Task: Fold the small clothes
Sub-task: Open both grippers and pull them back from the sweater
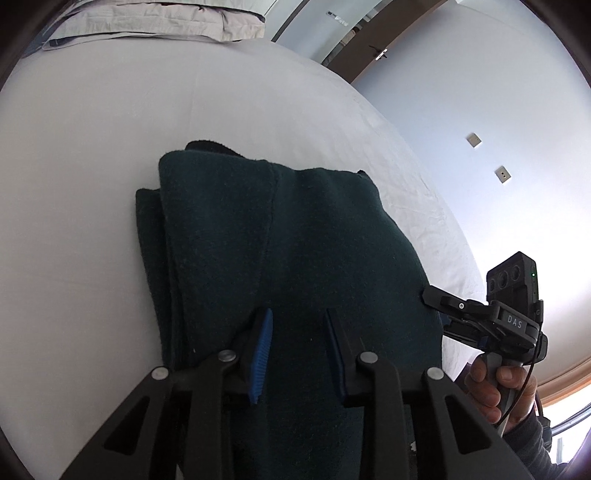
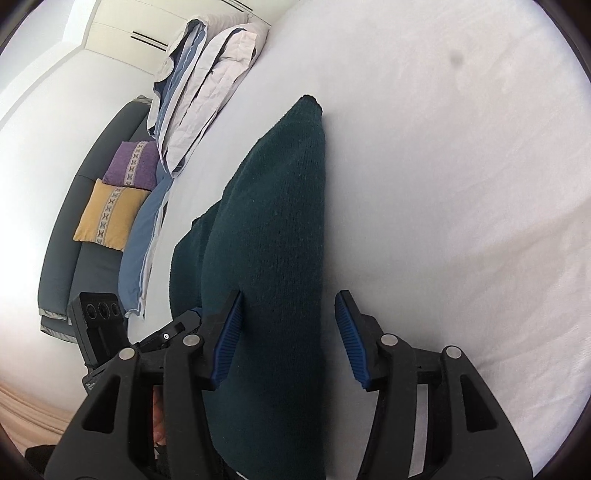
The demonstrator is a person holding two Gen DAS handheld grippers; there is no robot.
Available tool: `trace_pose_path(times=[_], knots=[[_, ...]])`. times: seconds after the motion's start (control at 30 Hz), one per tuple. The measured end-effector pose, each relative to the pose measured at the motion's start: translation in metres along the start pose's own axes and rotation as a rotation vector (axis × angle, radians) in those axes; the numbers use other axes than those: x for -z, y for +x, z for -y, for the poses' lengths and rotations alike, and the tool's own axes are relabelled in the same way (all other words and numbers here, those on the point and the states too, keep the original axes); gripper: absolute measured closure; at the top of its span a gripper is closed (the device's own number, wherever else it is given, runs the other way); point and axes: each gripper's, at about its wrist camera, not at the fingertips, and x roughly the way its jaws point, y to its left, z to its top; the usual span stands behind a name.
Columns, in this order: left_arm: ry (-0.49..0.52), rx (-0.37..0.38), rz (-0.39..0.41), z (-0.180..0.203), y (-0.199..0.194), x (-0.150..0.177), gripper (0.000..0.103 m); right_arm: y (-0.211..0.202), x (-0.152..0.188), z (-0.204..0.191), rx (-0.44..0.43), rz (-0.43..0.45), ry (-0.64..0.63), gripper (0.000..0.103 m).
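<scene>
**Green garment folded on the bed, both jaws apart**

A dark green knitted garment (image 1: 280, 236) lay folded on the white bed (image 1: 92, 147). The left gripper (image 1: 297, 350) hung over its near end, jaws parted and gripping nothing. At 3 o'clock, a hand (image 1: 495, 387) carried the right gripper (image 2: 290, 339), jaws spread astride a fold, pads not pressing. Folded bedding (image 2: 207, 85) lay at 11 o'clock.

A home bedroom: white-sheeted bed (image 2: 443, 147), folded duvet (image 2: 207, 92), cushioned sofa (image 2: 74, 240), wardrobe (image 2: 122, 26).
</scene>
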Motion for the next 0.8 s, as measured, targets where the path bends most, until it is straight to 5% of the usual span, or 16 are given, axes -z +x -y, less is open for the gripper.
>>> trace_pose_path(times=[0.1, 0.17, 0.23, 0.47, 0.6, 0.8], knots=[[0.06, -0.092, 0.057, 0.018, -0.017, 0.003, 0.05, -0.026, 0.002, -0.01, 0.077, 0.062, -0.041, 0.053], [0.125, -0.204, 0.14, 0.033, -0.037, 0.006, 0.016, -0.047, 0.005, -0.025, 0.135, 0.126, -0.095, 0.053], [0.175, -0.294, 0.247, 0.048, -0.059, 0.009, 0.0, -0.065, 0.009, -0.044, 0.195, 0.187, -0.161, 0.053], [0.258, -0.512, 0.47, 0.096, -0.112, 0.004, 0.0, -0.106, 0.026, -0.122, 0.318, 0.385, -0.401, 0.045], [0.275, -0.544, 0.593, 0.106, -0.145, -0.002, 0.0, -0.128, 0.036, -0.153, 0.337, 0.487, -0.467, 0.02], [0.222, -0.612, 0.609, 0.091, -0.157, -0.015, 0.0, -0.145, 0.051, -0.185, 0.398, 0.6, -0.568, 0.006]])
